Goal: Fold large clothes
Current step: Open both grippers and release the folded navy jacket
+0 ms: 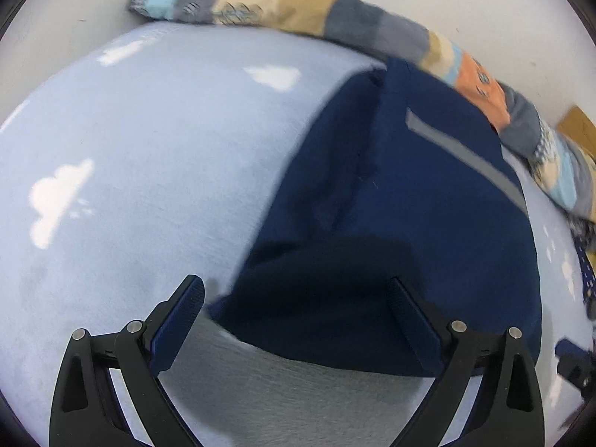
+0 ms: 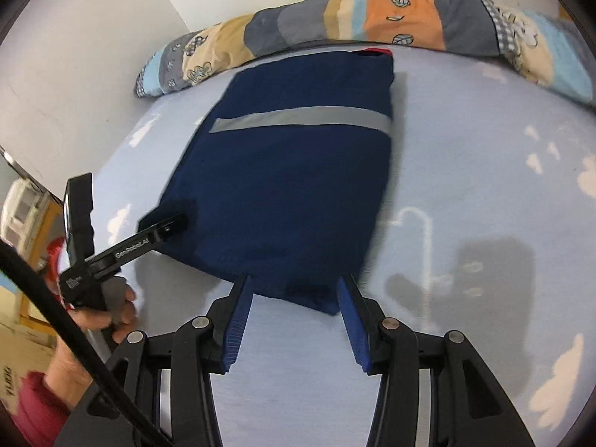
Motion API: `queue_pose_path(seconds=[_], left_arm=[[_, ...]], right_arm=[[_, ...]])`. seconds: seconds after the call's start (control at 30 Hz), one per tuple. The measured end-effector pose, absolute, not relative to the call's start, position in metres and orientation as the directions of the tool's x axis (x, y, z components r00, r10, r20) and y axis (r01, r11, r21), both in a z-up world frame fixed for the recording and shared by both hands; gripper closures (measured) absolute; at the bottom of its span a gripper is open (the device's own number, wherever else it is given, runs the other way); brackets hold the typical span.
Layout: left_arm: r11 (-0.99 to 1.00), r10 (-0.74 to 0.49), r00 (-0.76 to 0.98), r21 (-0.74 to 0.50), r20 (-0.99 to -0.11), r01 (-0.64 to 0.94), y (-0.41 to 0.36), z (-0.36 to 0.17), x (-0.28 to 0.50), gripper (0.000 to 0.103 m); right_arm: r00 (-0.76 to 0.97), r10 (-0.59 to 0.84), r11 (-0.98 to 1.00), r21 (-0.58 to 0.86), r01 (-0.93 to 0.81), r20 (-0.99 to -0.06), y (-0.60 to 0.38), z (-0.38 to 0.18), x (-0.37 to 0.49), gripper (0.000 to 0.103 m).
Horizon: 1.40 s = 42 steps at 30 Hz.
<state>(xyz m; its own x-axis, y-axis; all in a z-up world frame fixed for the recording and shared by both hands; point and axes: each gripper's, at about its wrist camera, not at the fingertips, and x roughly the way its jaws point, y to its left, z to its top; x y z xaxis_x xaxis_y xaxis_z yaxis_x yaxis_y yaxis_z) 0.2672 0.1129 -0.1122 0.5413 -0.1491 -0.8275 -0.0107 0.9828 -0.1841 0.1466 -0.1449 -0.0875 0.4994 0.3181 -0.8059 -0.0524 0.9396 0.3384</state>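
1. Two grippers in play. Right gripper: jaws apart, nothing clamped, tips just at the near hem of the navy garment.
2. Left gripper: jaws wide apart, hovering over the garment's near-left corner, no grip visible.
3. Garment lies mid-bed on the light blue sheet, folded into a narrow rectangle, grey stripe across the top face.
4. Patchwork quilt rolled along the far edge of the bed.
5. Judgement: lengthwise folds look done; a final crosswise fold probably remains.
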Motion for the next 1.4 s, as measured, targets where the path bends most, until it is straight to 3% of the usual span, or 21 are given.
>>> queue_pose_path(seconds=[0.27,0.77,1.07,1.4], left_arm=[[0.984,-0.154,0.615,-0.176,-0.774,0.025,0.114,-0.075,0.251,0.004],[0.986,-0.148,0.570,-0.162,-0.808,0.027,0.110,-0.079,0.251,0.004],[0.971,-0.189,0.504,-0.236,-0.843,-0.030,0.139,-0.096,0.273,0.004],[0.890,-0.340,0.466,-0.439,-0.817,-0.121,0.182,-0.106,0.284,0.004]], right_arm=[[0.538,0.348,0.925,0.373,-0.065,-0.768,-0.153,-0.072,0.141,0.049],[0.525,0.383,0.899,0.438,-0.022,-0.760,-0.178,-0.073,0.140,0.041],[0.531,0.390,0.891,0.455,-0.010,-0.753,-0.188,-0.078,0.147,0.038],[0.534,0.465,0.813,0.580,0.058,-0.706,-0.213,-0.089,0.154,0.035]])
